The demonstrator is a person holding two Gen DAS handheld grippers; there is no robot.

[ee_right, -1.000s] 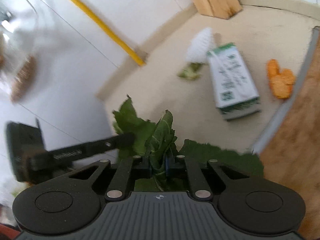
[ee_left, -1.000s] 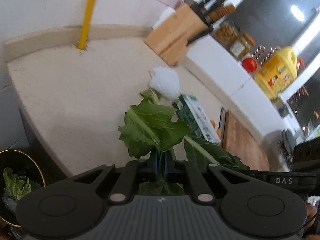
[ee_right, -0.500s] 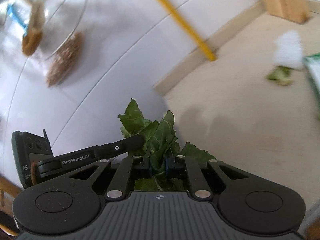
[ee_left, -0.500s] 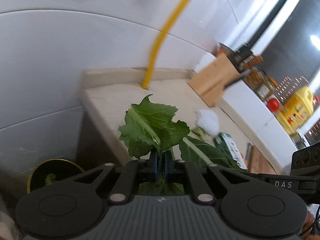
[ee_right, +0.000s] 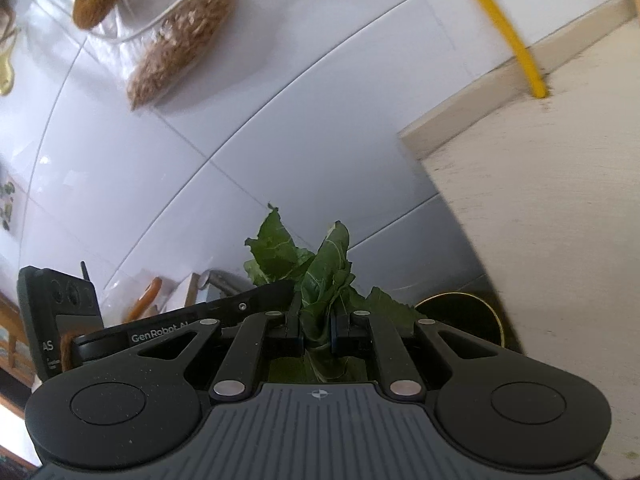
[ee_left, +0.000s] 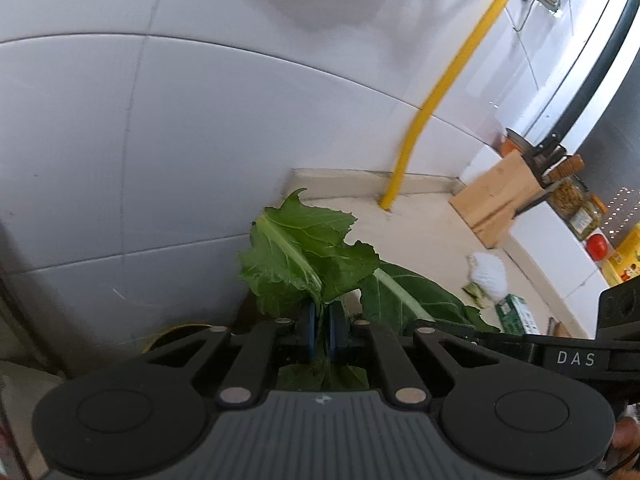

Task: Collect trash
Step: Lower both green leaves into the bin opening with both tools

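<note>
My left gripper [ee_left: 321, 320] is shut on a green vegetable leaf [ee_left: 300, 256], held in the air past the counter's left end. My right gripper [ee_right: 316, 324] is shut on another green leaf [ee_right: 326, 268]; that leaf also shows in the left wrist view [ee_left: 404, 300]. A black bin with a gold rim [ee_right: 460, 312] sits on the floor below the counter's end, just right of my right gripper; in the left wrist view only its rim [ee_left: 176, 330] shows. On the counter lie a white crumpled tissue [ee_left: 490, 272] and a green carton [ee_left: 518, 316].
The beige counter [ee_right: 540, 208] ends beside a white tiled wall [ee_left: 160, 140]. A yellow pipe [ee_left: 440, 92] runs down to the counter. A wooden knife block [ee_left: 504, 204], jars and a yellow bottle stand at the back right. Bags of food [ee_right: 180, 48] hang on the wall.
Both grippers have swung left with their leaves, away from the counter and out over its end by the wall. The bin now shows beside my right gripper.
</note>
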